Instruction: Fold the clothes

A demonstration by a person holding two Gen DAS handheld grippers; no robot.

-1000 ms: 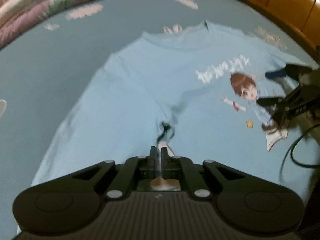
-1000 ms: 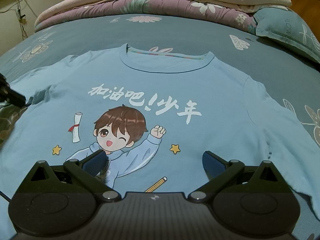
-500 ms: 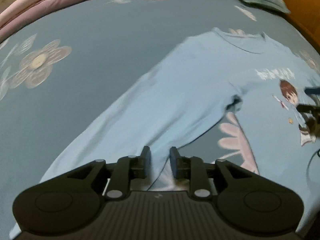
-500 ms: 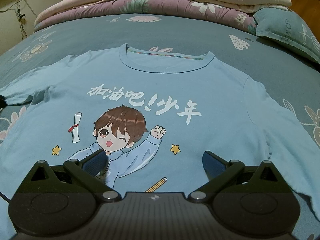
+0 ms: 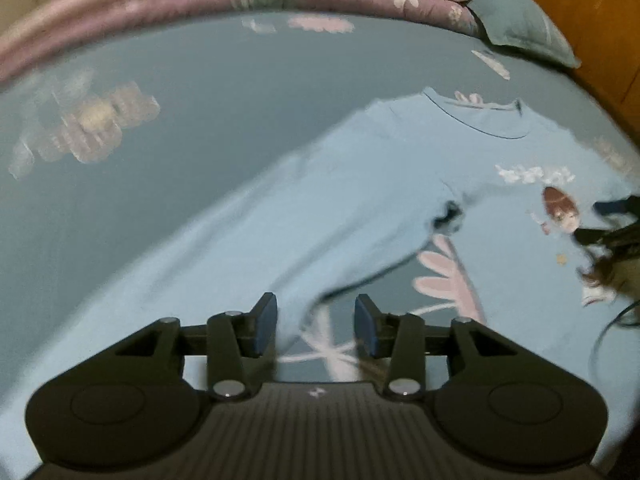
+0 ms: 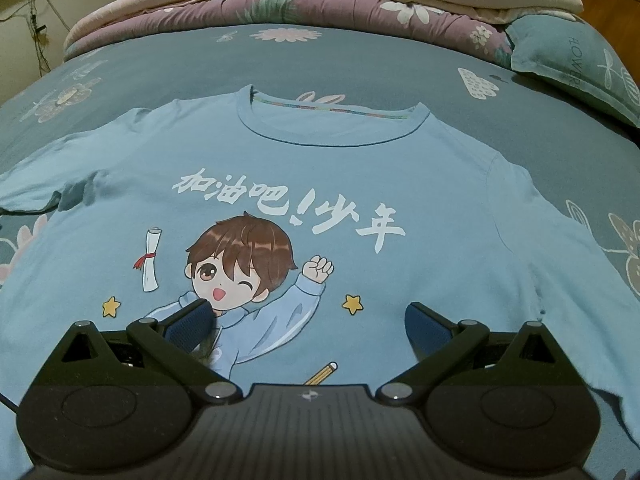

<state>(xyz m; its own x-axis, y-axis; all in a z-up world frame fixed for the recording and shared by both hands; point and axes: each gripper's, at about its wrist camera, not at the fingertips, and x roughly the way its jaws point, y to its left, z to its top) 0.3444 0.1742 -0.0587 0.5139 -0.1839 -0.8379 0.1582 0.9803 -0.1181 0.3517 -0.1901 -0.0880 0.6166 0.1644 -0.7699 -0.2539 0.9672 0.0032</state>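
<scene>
Since the earlier frames the left gripper (image 5: 316, 326) has let go of the sleeve (image 5: 248, 248) it was pinching and slid out toward the side of the bed; its jaws were pressed together then and are opening now, with the sleeve's lower edge lying between and under the 2 blue pads but not pressed by either. The sleeve itself has been drawn out long and flat, away from the body of the shirt, where before it was bunched over the chest.

Going left to right in the left wrist view: bare teal bedsheet (image 5: 168, 184) with a pale flower print, then the stretched sleeve running diagonally up toward the collar, then a small dark pucker at the armpit, then the printed chest, and at the far right edge the right gripper (image 5: 612, 232), blurred.

In the right wrist view the light blue T-shirt (image 6: 420, 184) lies face up and flat on the sheet, collar pointing toward the folded quilt (image 6: 320, 0) at the head of the bed. The cartoon boy print (image 6: 240, 264) sits mid-chest under a row of white characters. The right gripper (image 6: 308, 320) hovers low over the lower chest with its jaws spread wide, 1 pad over the boy's shoulder and the other past the yellow star, nothing clamped. A teal pillow (image 6: 572, 60) lies at the upper right.
</scene>
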